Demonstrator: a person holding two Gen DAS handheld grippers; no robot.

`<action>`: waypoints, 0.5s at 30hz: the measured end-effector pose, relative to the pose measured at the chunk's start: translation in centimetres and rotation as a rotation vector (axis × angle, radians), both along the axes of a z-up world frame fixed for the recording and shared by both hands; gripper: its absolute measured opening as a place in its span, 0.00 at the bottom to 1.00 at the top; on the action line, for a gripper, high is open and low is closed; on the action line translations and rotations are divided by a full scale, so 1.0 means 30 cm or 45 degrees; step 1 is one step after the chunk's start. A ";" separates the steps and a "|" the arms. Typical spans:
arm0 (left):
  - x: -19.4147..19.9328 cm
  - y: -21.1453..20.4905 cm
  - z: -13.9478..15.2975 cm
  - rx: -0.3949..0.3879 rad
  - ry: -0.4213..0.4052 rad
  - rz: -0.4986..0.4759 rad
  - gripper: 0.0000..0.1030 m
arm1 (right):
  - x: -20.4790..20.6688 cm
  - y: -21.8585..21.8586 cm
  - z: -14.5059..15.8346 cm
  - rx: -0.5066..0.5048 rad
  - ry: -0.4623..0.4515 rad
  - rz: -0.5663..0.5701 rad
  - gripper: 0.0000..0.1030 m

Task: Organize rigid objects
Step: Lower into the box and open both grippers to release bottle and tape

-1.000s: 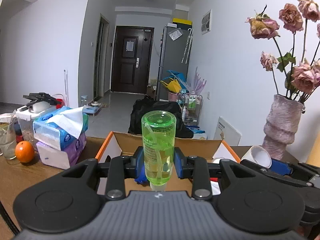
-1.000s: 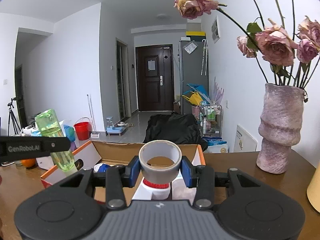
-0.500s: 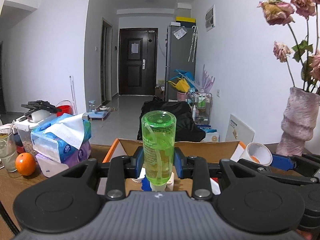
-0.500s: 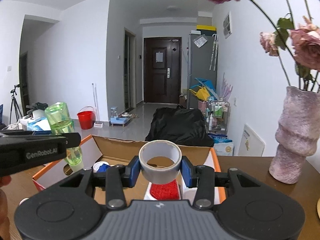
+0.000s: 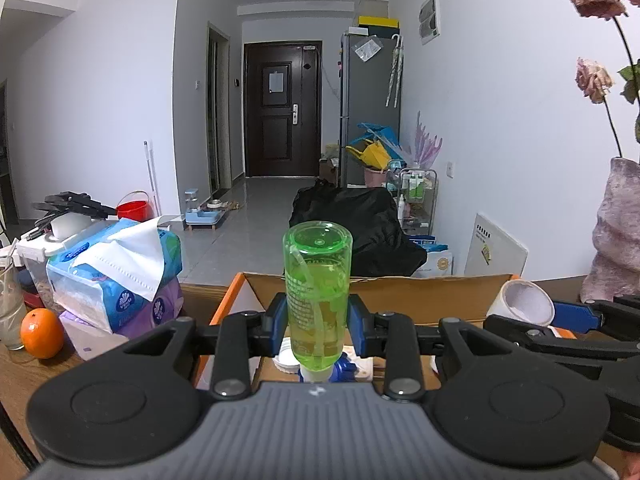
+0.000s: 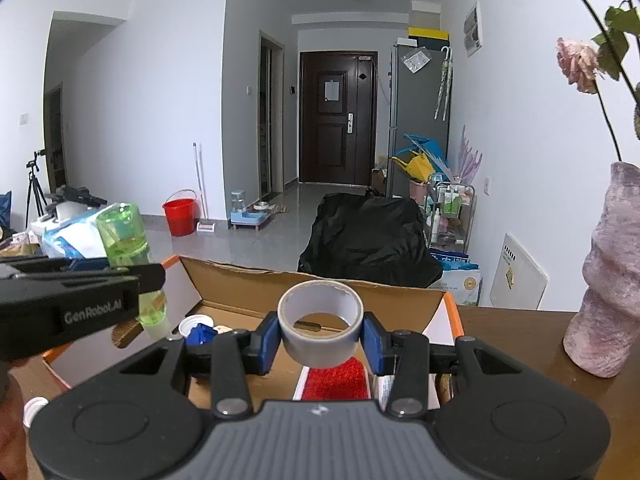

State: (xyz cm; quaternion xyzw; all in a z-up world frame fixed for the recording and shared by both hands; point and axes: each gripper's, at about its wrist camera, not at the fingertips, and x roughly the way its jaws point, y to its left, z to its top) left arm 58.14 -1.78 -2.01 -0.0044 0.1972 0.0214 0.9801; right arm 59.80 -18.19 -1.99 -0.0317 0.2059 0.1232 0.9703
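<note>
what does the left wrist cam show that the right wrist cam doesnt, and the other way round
Only the left wrist view shows the orange on the table and the left gripper shut on the green bottle head-on. Only the right wrist view shows the tripod, the red sponge in the box, and the right gripper shut on the tape roll. Both show the cardboard box, bottle, vase and dark door.

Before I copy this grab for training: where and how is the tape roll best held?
Across its outer wall, from the side. The tape roll is a rigid ring with its hole facing up, so the right gripper's pads press opposite curved sides, as they do now over the cardboard box.
</note>
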 end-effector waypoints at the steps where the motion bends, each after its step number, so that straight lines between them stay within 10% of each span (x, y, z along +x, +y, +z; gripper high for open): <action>1: 0.006 0.003 -0.002 0.001 0.003 0.005 0.31 | 0.006 0.002 -0.006 -0.004 0.006 0.002 0.41; 15: 0.037 0.022 -0.025 0.026 0.034 0.021 0.37 | 0.062 -0.023 -0.018 -0.007 0.053 -0.009 0.41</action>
